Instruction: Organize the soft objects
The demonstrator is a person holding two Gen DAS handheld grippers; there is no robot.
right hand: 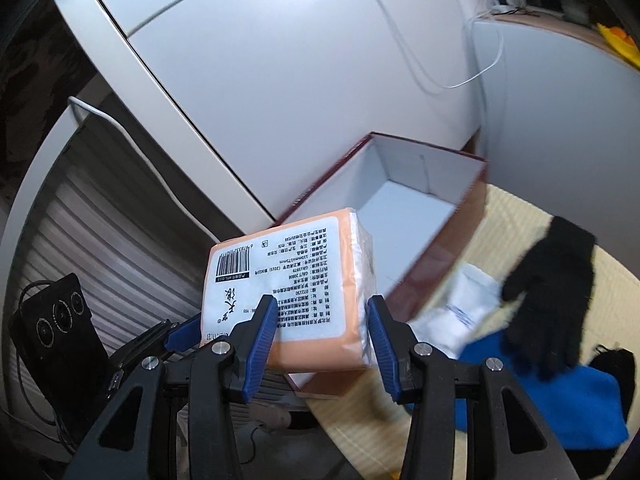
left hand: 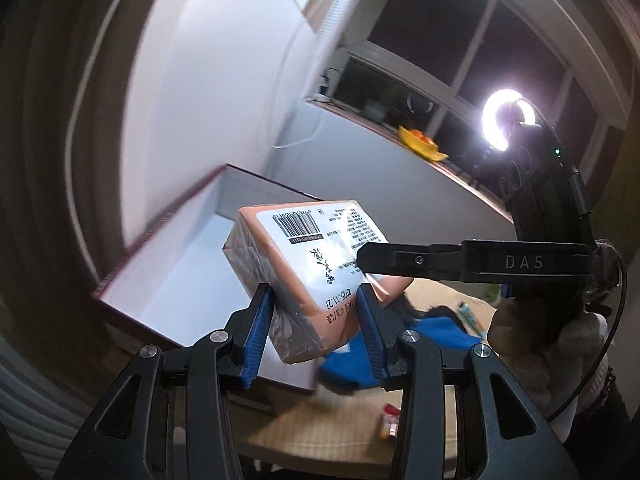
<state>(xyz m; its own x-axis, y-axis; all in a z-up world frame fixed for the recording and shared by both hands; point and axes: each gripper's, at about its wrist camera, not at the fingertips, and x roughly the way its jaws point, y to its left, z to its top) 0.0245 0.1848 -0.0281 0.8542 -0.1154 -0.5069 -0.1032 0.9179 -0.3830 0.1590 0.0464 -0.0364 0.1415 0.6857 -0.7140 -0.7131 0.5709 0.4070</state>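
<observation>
An orange tissue pack [left hand: 308,272] with a white barcode label is held in the air between both grippers, over the near edge of an open box [left hand: 188,276] with a white inside and dark red outside. My left gripper [left hand: 316,328] is shut on the pack's near end. My right gripper [right hand: 322,340] is shut on the same pack [right hand: 288,292]; its finger also shows in the left wrist view [left hand: 404,260], lying on the label. The box [right hand: 416,196] has nothing in it.
A blue cloth [right hand: 552,396], a black glove [right hand: 556,280] and a white packet [right hand: 460,304] lie on the beige table [right hand: 516,216] to the right of the box. A white wall [right hand: 300,80] stands behind it. A ring light [left hand: 502,120] glows by the window.
</observation>
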